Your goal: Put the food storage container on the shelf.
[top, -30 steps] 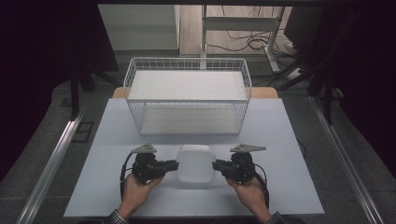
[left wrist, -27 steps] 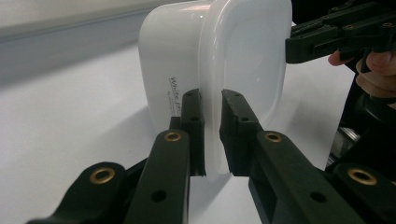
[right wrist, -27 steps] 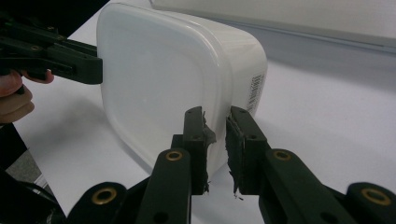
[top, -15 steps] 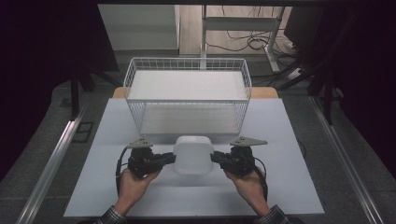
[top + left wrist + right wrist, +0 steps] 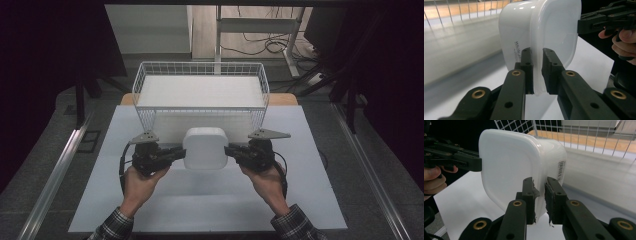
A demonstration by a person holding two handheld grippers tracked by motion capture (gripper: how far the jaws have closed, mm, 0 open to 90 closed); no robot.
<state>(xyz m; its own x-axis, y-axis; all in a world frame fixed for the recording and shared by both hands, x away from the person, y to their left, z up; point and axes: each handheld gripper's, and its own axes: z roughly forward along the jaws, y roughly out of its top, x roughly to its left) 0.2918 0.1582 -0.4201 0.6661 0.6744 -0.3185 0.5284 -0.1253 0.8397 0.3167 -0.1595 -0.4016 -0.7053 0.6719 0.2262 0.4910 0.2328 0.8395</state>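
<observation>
The left tongs [image 5: 176, 152] and the right tongs [image 5: 231, 151] are both clamped on the same thing, a white, rounded-square plastic container [image 5: 204, 148], one on each of its opposite sides. In the left gripper view the black jaws pinch the thin translucent rim of the container [image 5: 544, 32], and in the right gripper view the jaws bite the rim on the far side of the container [image 5: 521, 167] in the same way. Gripping the rim makes sense: the body is too broad for either pair of tongs to span, while the lip gives a narrow edge that the jaws can close on, and two opposed holds keep the tub level.

The container sits between the two hands, over the white counter [image 5: 150, 210] and just in front of the white wire basket [image 5: 200, 90]. It appears to be lifted clear of the counter, though the high view does not show the gap plainly. It seems to be held upside down, flat base upward, with a small printed label on one side wall.

The basket stands at the far edge of the counter, its long open top facing up, so the likely aim is to carry the container up over the near wire wall and set it inside.
</observation>
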